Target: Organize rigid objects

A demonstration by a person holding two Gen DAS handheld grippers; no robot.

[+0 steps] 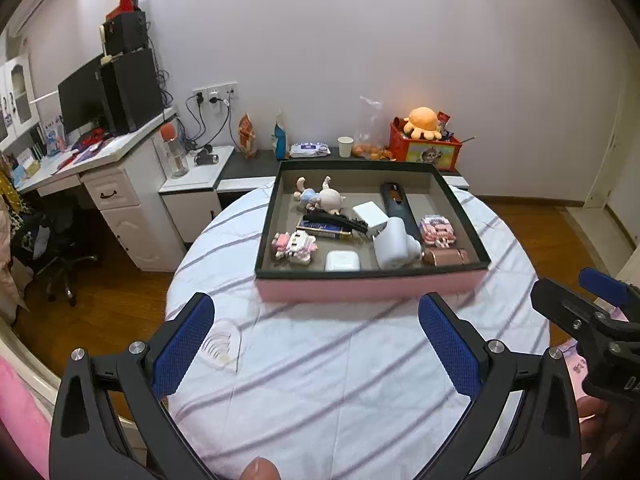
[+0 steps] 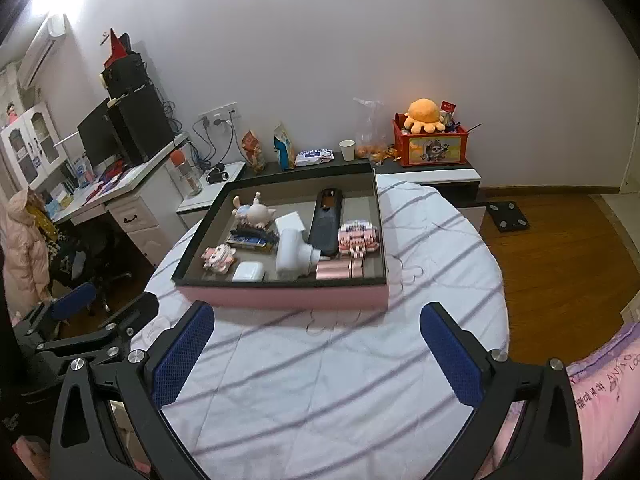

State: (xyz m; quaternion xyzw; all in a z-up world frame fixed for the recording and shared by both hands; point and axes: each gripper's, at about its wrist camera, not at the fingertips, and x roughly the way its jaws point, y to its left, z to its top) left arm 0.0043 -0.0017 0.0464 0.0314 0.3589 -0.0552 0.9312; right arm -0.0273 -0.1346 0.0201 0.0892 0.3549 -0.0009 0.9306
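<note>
1. Here, legible writing is scarce: the pink quilt [image 2: 604, 396] at the near right edge of the bed carries embroidered lettering, only a fragment reading "ANNA" can be made out; print on the blue flat packet [image 1: 320, 229] inside the tray is too small to read.
2. Tray [image 1: 372, 285]: a shallow rectangular box with pink outer wall, black rim and grey lining, lying on the striped white bedsheet [image 1: 340, 380].
3. Contents, relative to the tray: a soft-looking pale figurine [image 1: 320, 196] at the far left; a dark elongated remote-like device [image 1: 396, 200] at the far centre; a white square charger [image 1: 370, 214] in the middle; a glossy white cylindrical bottle [image 1: 394, 244] lying on its side near the front wall; a rounded white earbud case [image 1: 342, 261] at the front centre; two pink-and-white block models, one at the front left [image 1: 294, 245] and one at the right [image 1: 438, 230]; a metallic rose-gold bar [image 1: 446, 257] in the front right corner; a black ridged hair clip [image 1: 336, 222] atop the blue packet.
4. Left gripper [image 1: 316, 350]: black frame, blue textured pads, jaws spread wide and empty, hovering on the near side of the tray, apart from it.
5. Right gripper [image 2: 316, 350]: the same build, jaws spread wide with nothing between them, also short of the tray's front wall.
</note>
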